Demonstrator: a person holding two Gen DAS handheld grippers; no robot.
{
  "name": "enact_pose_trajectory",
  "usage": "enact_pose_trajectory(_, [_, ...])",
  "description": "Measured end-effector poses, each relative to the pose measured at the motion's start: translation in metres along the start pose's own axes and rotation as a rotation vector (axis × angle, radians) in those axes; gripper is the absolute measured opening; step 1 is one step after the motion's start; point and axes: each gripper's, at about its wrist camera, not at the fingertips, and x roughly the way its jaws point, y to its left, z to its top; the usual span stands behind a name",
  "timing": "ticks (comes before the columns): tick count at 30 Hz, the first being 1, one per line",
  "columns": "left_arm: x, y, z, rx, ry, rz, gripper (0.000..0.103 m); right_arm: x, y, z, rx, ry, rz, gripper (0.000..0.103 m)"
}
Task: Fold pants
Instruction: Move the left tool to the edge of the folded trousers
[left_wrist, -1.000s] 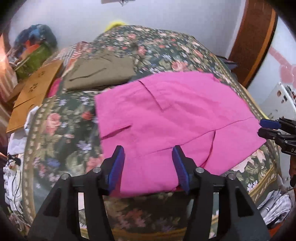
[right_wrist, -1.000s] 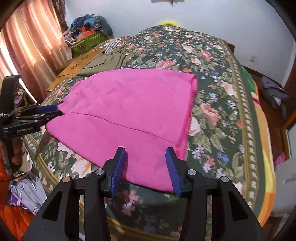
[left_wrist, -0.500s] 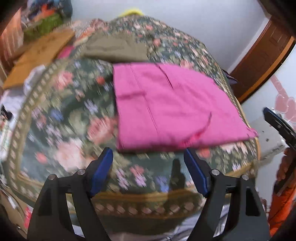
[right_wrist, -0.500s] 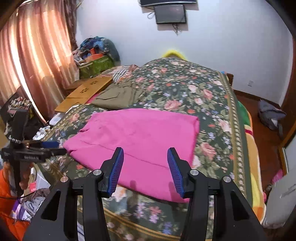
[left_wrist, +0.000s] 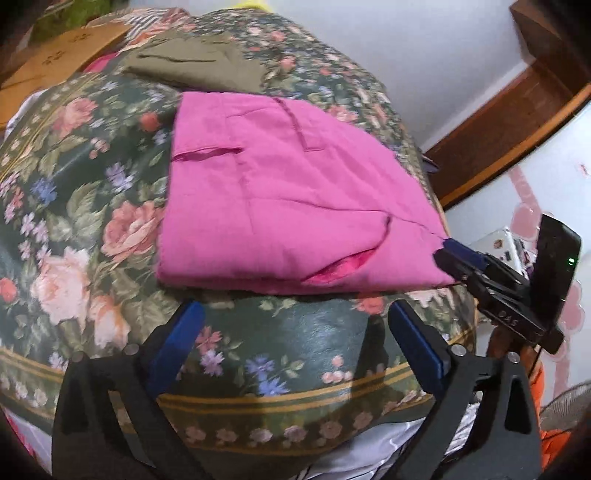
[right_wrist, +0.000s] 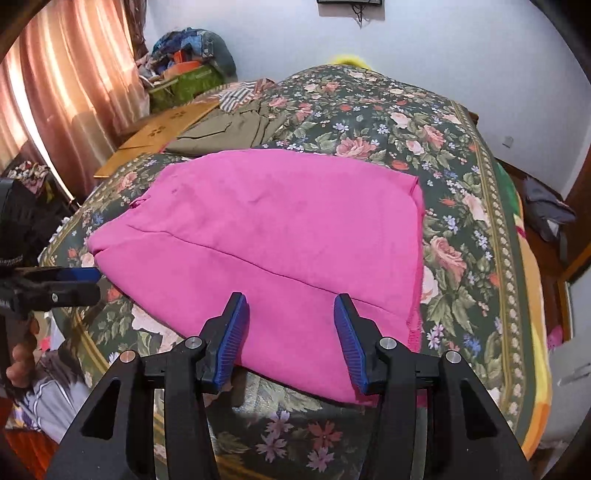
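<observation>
The left claw (left_wrist: 295, 350) hangs just short of the pink pants' (left_wrist: 288, 206) near folded edge, its jaws opening wide with only the floral bed (left_wrist: 74, 229) between them; the right claw (right_wrist: 291, 339) stands half open over the pants' near hem, fabric between the pads, unpinched; the pants' long axis runs across both claws; beyond them lie olive trousers (right_wrist: 229, 129).
</observation>
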Motion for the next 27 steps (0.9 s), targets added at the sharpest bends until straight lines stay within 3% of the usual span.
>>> enact_pose_trajectory(9, [0.008, 0.009, 0.018, -0.060, -0.015, -0.077, 0.102, 0.001, 0.004, -0.002, -0.023, -0.003, -0.010, 0.048])
enact_pose_trajectory(19, [0.014, 0.041, 0.037, -0.217, -0.041, -0.147, 0.102, 0.001, 0.004, -0.003, -0.028, -0.004, -0.008, 0.049])
enact_pose_trajectory(25, [0.027, 0.046, 0.054, -0.233, -0.040, -0.072, 0.101, 0.002, 0.004, -0.003, -0.028, -0.003, -0.007, 0.049])
enact_pose_trajectory(27, [0.029, 0.040, 0.058, -0.201, -0.038, -0.023, 0.091, 0.002, 0.003, -0.003, -0.026, -0.003, -0.006, 0.049])
